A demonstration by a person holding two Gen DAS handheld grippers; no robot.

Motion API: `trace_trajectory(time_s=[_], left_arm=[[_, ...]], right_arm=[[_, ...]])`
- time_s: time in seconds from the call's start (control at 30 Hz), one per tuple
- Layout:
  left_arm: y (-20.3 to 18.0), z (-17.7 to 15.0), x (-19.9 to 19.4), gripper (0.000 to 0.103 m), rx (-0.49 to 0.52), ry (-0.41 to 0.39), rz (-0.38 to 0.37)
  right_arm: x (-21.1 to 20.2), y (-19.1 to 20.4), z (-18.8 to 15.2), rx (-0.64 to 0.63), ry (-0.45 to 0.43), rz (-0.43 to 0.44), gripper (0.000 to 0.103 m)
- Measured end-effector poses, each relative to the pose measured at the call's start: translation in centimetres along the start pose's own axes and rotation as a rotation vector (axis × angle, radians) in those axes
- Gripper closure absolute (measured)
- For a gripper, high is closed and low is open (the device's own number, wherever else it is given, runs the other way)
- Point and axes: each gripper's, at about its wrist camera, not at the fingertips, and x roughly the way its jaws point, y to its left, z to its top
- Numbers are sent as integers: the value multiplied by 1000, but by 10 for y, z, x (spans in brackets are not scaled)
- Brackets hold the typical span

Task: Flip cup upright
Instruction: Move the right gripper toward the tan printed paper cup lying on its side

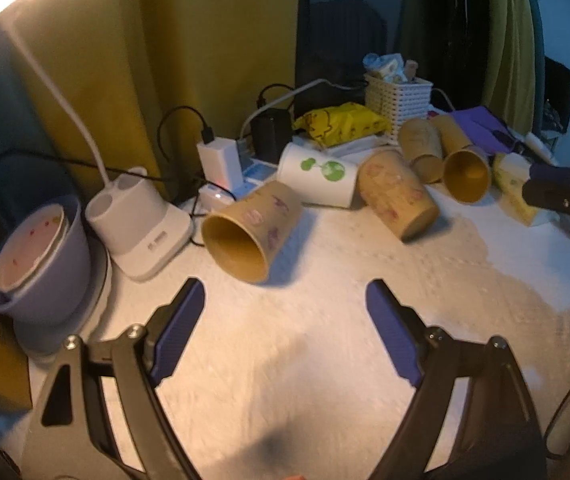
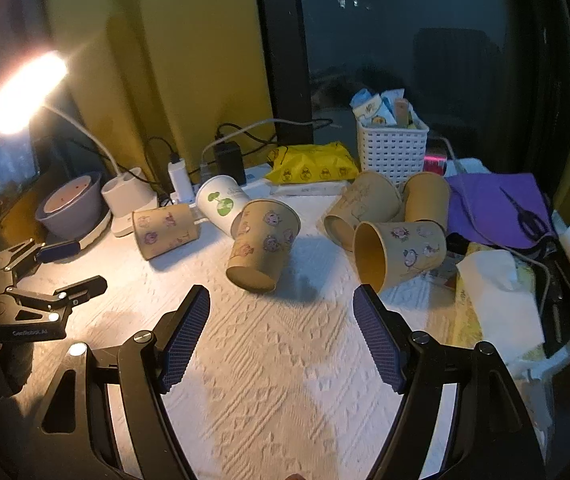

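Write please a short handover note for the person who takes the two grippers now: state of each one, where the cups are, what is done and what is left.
Left gripper: jaws open, empty, facing the brown cup on the left, whose mouth points toward it.
Right gripper: jaws open, empty, above the table cover, facing the middle brown cup.
Cups: five brown paper cups and one white cup with green print, all lying on their sides in a row at the back of the cover; three brown ones are bunched at the right near the white basket.
Done: nothing, no cup stands upright.
Left: grasp and upright the cups; the nearest ones look easiest.
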Motion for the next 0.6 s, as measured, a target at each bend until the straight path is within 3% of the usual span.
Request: trace_trajectory(time_s=[0.33,0.6], left_arm=[[27,32,48,19,31,-13,10],[44,47,88,19,40,20,-68]], right_arm=[[43,3,32,17,4,32,26],[77,12,41,4,43,50,26]])
